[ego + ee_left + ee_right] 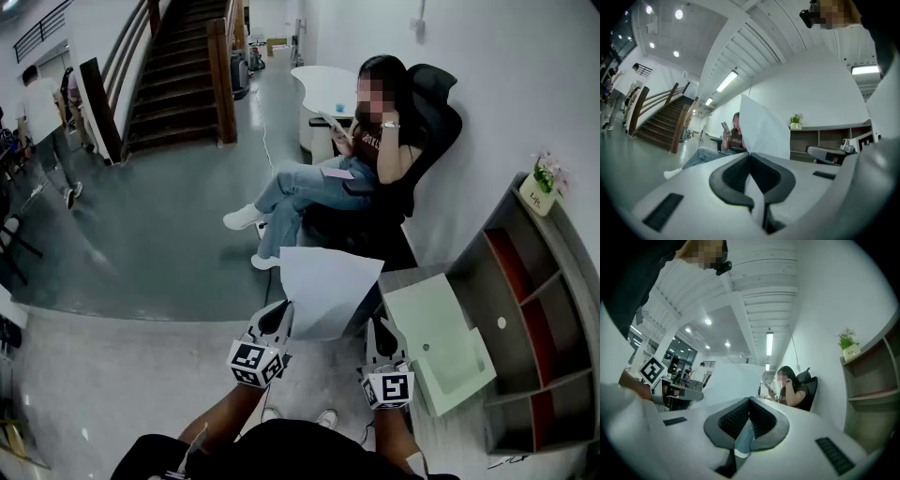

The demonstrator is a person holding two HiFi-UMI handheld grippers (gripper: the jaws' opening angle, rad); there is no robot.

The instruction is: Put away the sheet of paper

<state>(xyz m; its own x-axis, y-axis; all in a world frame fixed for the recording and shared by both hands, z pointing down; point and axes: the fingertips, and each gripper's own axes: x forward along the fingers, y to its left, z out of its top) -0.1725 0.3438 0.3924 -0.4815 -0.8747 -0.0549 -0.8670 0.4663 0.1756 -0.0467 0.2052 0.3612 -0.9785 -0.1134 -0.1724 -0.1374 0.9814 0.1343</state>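
**Now in a pinch: sheet of paper held up by the left gripper**

Nearest the camera, the person's bare forearms (223, 412) reach forward, a gripper in each hand. The left gripper (750, 155) has its jaws pressed together on the sheet of paper (323, 286). Its own view shows the white sheet running down through the seam between the dark pads and rising above the tips, leaning right.

The right gripper (750, 400), beside it on the right, also has its jaws closed tip to tip. The sheet stands to the left of them, just beside the tips rather than in the seam. Only a sliver of blue shows through the gap behind the pads.

In the head view the paper fans up and away from the left gripper's tips. It is held in the air between the two grippers, above the grey floor (141, 272).

Just right of the right gripper sits a pale green surface (441, 347). Beyond it a grey shelf unit (525, 309) with red back panels stands along the white wall, with a potted plant (545, 183) on its far end.

Farther off, a seated person (347, 169) in a black chair (436, 122) holds a phone (725, 126). A white table (323, 84) stands behind, and a wooden staircase (178, 66) rises at the far left.
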